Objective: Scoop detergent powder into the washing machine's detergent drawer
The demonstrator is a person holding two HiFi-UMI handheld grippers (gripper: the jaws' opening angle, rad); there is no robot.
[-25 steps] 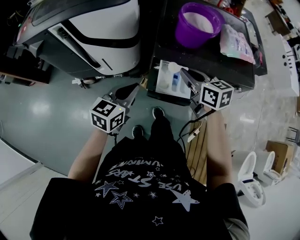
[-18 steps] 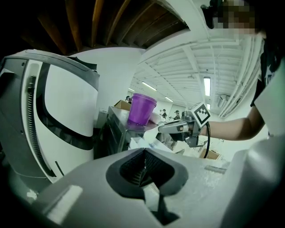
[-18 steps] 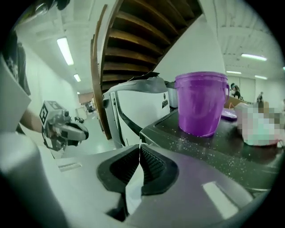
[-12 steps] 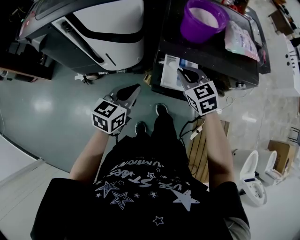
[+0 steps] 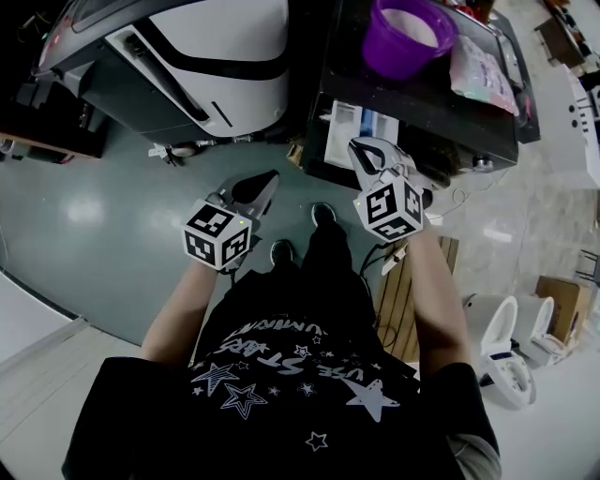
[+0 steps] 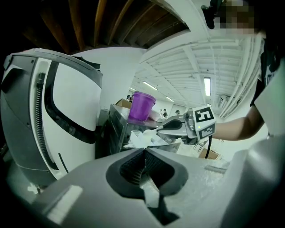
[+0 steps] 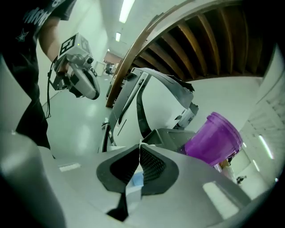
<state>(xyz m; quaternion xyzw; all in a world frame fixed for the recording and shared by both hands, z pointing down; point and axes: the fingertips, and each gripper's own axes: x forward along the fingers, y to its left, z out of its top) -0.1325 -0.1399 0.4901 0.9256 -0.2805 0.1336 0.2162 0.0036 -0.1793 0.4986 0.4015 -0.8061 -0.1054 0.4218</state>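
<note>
Scoop (image 6: 150, 132): white, small, pinched in right gripper (image 7: 140, 144) at the drawer.
Detergent drawer (image 5: 345, 127): white, pulled open (blue insert).
Powder (image 5: 410, 24): white, in purple tub (image 5: 380, 61) behind.

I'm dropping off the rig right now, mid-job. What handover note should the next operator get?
Left tool: shut, empty, held off to the side.
Right tool: shut on the white plastic scoop, its tip at the open white detergent drawer.
The purple plastic bucket of white powder stands on the dark machine top, behind the drawer.
Done: drawer open, scoop in hand. Whether powder is in the drawer cannot be made out.
Left: probably more scoops from bucket to drawer.
</note>
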